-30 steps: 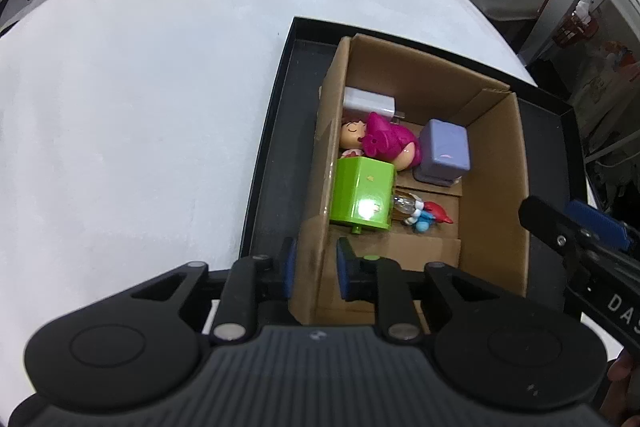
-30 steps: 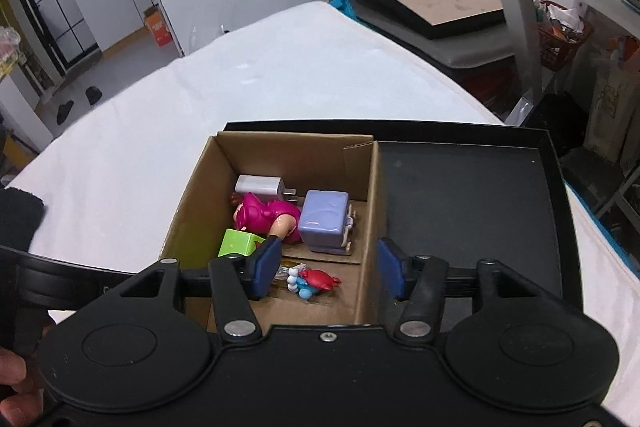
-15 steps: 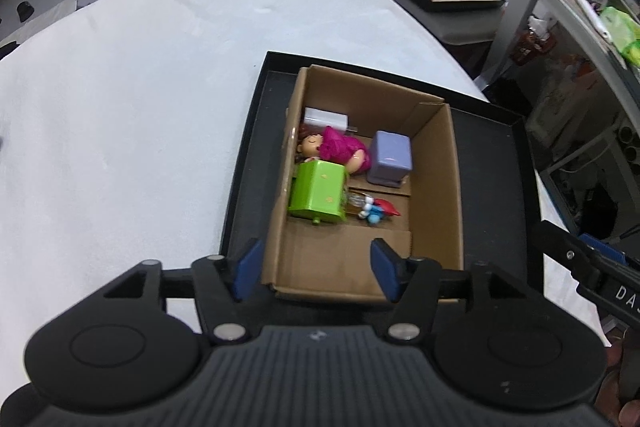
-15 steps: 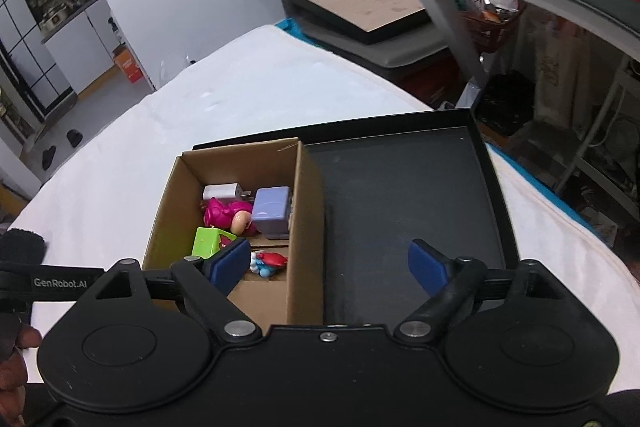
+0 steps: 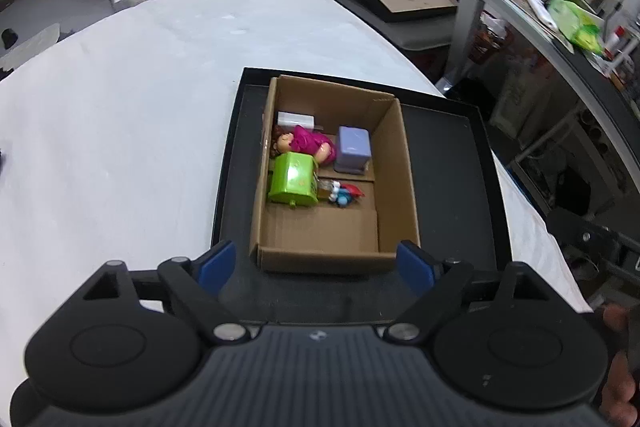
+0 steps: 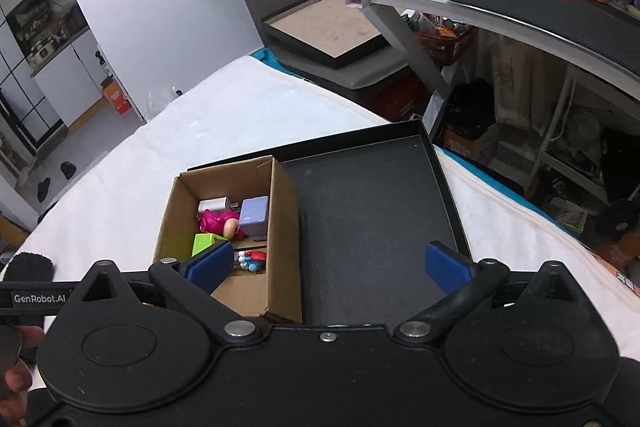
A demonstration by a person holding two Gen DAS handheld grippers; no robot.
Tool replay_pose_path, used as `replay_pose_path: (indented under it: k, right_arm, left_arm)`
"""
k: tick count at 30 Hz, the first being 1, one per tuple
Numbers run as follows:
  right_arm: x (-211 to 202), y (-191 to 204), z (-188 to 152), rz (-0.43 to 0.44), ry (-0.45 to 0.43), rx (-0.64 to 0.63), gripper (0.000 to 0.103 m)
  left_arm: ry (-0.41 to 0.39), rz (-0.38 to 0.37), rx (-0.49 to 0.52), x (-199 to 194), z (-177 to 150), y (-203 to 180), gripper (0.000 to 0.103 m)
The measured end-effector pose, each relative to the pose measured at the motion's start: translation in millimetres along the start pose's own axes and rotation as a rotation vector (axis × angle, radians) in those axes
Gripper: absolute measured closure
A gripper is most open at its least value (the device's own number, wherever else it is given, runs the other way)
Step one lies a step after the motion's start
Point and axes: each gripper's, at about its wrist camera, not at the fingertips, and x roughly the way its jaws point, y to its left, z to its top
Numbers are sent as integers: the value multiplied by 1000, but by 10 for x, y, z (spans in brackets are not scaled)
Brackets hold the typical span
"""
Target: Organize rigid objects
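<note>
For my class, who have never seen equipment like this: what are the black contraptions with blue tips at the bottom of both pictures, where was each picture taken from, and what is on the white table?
Each black contraption is a hand-held pair of tongs with a camera looking forward along its two blue-tipped fingers. A person holds one in each hand; no robot arm is involved. One picture comes from the left tongs, the other from the right tongs. Both are open and hold nothing.

On the white table lies a shallow black tray. In its left part stands an open cardboard box. Inside are a green block, a doll in pink, a lilac block, a white charger and a small red and blue toy.
</note>
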Motion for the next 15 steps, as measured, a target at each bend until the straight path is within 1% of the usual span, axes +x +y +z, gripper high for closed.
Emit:
replay_pose_path:
  k: [5, 8, 12, 15]
  right_arm:
    - [-164, -5, -103, -22, -13, 19, 0]
    - [-240, 6, -191, -38, -11, 18, 0]
    - [-331, 70, -289, -56, -8, -5, 0]
    - [-419, 96, -347, -75, -11, 6, 0]
  left_arm:
    - [-17, -13, 65, -162, -127, -30, 13]
    - [-37, -17, 65, -245, -209, -14, 12]
    - [-36, -17, 87, -309, -318, -10, 11]
    - [-42, -16, 105, -375, -388, -11, 11]
